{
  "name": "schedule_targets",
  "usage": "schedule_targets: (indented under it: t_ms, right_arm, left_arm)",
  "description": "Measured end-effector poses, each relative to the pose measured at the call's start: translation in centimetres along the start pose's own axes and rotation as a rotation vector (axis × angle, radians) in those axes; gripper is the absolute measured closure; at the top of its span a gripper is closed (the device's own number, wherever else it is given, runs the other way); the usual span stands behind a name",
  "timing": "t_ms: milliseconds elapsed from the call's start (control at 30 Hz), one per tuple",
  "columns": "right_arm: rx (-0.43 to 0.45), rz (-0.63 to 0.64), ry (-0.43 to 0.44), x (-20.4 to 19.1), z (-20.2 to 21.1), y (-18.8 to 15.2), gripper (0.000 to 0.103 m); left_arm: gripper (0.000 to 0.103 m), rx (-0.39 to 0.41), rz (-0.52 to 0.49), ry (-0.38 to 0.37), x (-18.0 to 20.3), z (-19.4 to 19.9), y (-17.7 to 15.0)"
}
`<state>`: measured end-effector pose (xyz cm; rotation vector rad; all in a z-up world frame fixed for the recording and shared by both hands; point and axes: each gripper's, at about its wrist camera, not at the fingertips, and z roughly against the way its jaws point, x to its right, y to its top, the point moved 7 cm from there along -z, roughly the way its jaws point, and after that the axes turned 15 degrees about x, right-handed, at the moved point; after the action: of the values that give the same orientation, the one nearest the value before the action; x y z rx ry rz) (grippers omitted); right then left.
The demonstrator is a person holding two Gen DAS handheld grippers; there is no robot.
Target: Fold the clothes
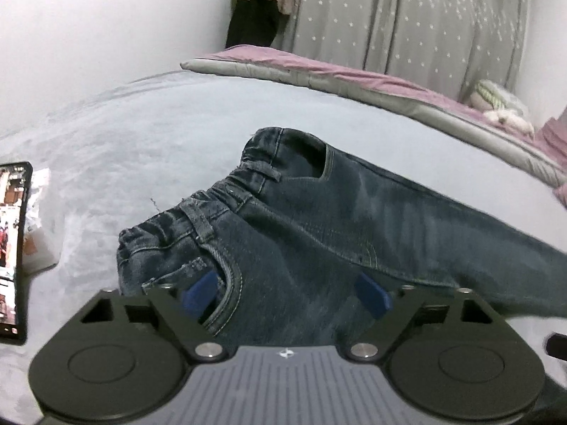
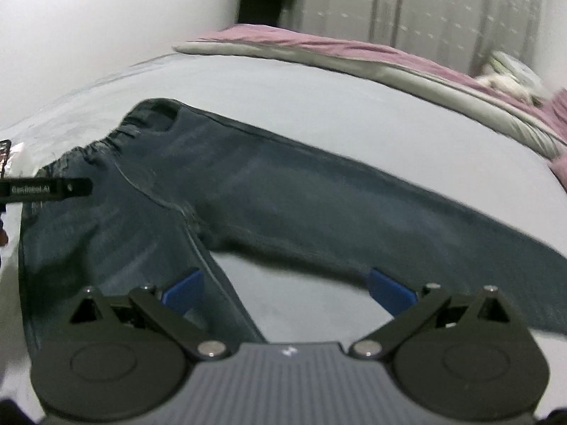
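Close in, both grippers with fingers spread wide, empty: left gripper [image 1: 285, 292] over the jeans [image 1: 319, 219] by the waistband, right gripper [image 2: 287, 288] near the crotch. Jeans flat on the bed [image 1: 159, 134]. Leftward, a phone [image 1: 12, 248]; beyond, a purple blanket [image 1: 319, 67], then curtains [image 1: 407, 17].

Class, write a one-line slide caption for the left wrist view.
Open left gripper poised over the waist of dark jeans spread on a pale bed.
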<state>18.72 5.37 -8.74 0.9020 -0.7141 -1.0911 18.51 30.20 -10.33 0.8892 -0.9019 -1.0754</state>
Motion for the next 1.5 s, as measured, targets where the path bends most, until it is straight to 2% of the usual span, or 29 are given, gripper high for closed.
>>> schedule_targets:
  t_ms: [233,467,867,1200,1500]
  right_arm:
    - [0.034,0.015,0.076,-1.5,-5.8,3.7,0.000]
    - [0.044,0.067,0.100,-2.1,-11.3,5.6,0.000]
    - [0.019,0.097,0.095,-1.1,-19.3,6.4,0.000]
    - [-0.022,0.087,0.084,1.0,-23.1,6.0,0.000]
    - [-0.064,-0.007,0.126,2.4,-25.0,4.9,0.000]
  left_arm:
    - [0.031,0.023,0.023,0.022,-0.4,-0.9,0.2]
    - [0.032,0.038,-0.007,0.039,-0.6,-1.4,0.0]
    - [0.032,0.010,-0.033,0.064,-0.5,-2.3,-0.7]
    - [0.032,-0.007,-0.047,0.075,-0.5,-2.8,-1.0]
    - [0.032,-0.015,-0.064,0.083,-0.5,-2.9,-1.2]
